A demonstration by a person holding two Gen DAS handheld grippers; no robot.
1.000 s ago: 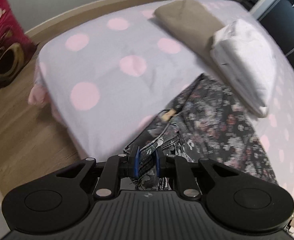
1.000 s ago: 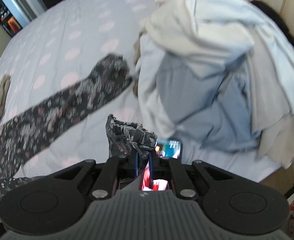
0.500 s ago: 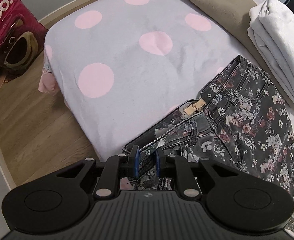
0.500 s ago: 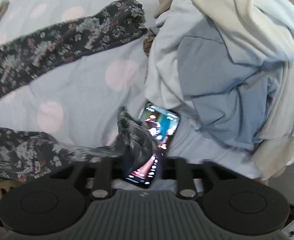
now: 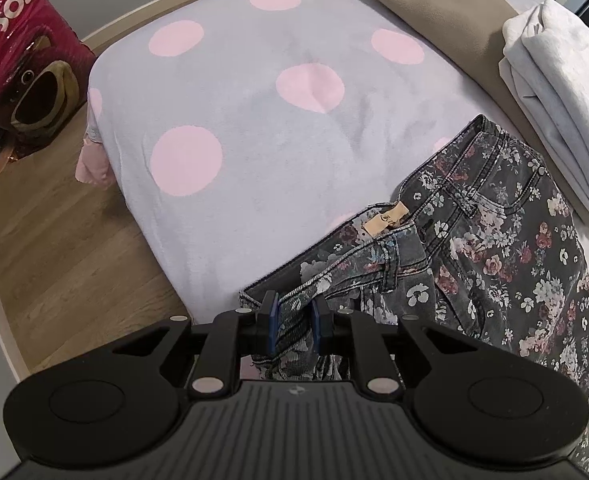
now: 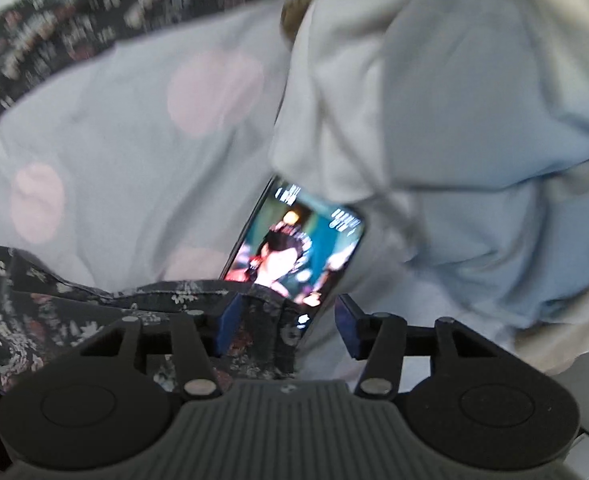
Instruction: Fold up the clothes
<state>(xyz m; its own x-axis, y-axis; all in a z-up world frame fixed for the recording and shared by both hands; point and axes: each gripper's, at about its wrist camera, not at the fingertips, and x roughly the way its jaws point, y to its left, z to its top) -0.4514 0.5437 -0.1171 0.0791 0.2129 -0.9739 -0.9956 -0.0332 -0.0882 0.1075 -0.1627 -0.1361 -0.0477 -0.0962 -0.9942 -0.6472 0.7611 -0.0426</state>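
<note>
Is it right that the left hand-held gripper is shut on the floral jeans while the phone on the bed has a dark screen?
Not quite. The right wrist view shows the phone lit, not dark. The left hand-held gripper is indeed shut on the floral jeans.

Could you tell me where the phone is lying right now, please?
In the right wrist view, the phone lies screen-up on the dotted bedspread, just ahead of the right gripper, beside the pale laundry pile.

right tongs (image 6: pixel 284 326) now parted around the floral jeans (image 6: pixel 262 332)
</note>
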